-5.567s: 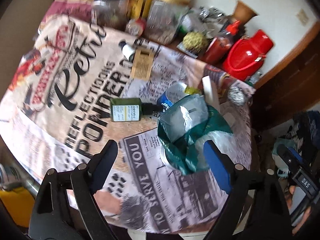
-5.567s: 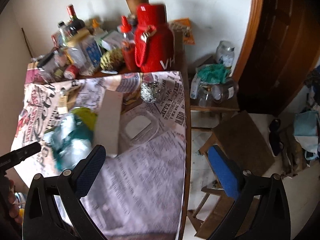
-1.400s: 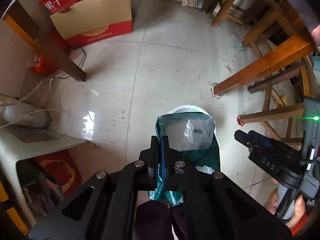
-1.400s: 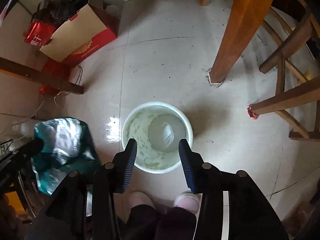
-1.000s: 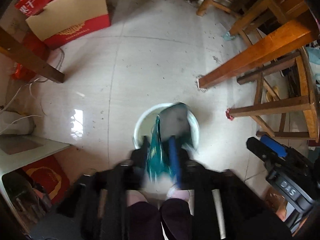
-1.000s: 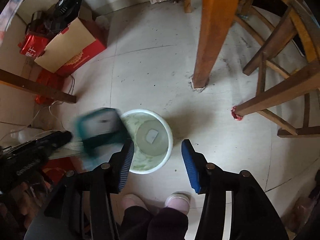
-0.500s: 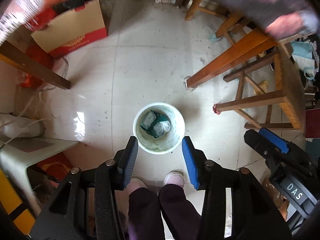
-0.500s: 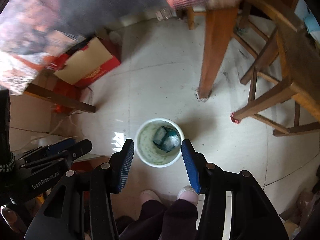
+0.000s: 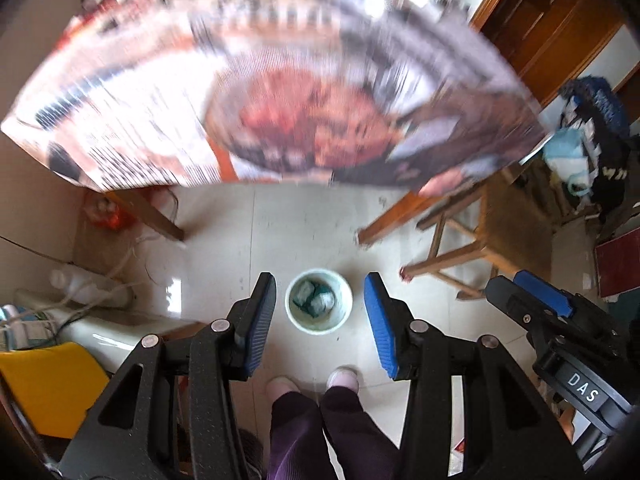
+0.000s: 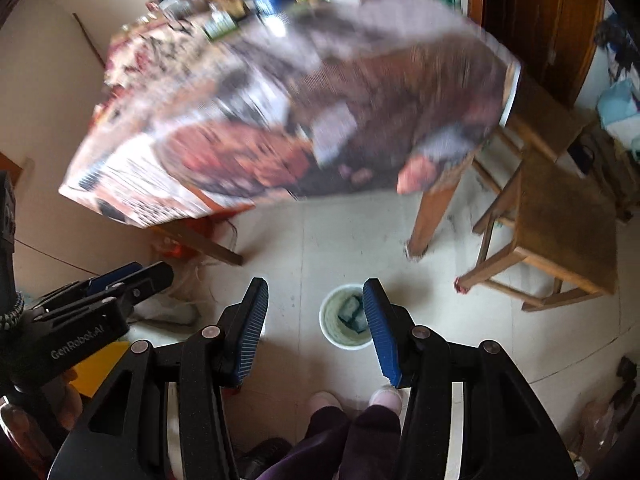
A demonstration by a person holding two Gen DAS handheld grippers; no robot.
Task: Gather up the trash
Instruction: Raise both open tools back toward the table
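My left tongs (image 9: 320, 328): fingers spread apart with nothing between them, pointing down at the floor; in the right wrist view they show at the left edge (image 10: 116, 284), but side-on there.
My right tongs (image 10: 316, 328): apart as well, gripping nothing, aimed at the floor beside the bin; in the left wrist view they show at the right edge (image 9: 532, 296).
Trash (image 9: 314, 300): crumpled green and clear plastic wrapping lying inside the bin, well below both tongs; in the right wrist view part of it (image 10: 352, 312) is hidden behind my right blue pad.
Bin (image 9: 294, 316): a small round white pail standing upright on the pale tiled floor (image 9: 304, 224), seen straight between my left fingers; in the right wrist view it (image 10: 332, 328) sits just beside the inner edge of my right finger.
My feet (image 9: 344, 378): light shoes on the tiles, near the bin.
Surface (image 9: 280, 80): covered with a printed newspaper-style cloth, badly blurred; the clutter at its far edge looks like bottles and jars, though I cannot tell them apart.
Wooden stool (image 10: 560, 216): standing on the floor to my right, well apart from the bin.
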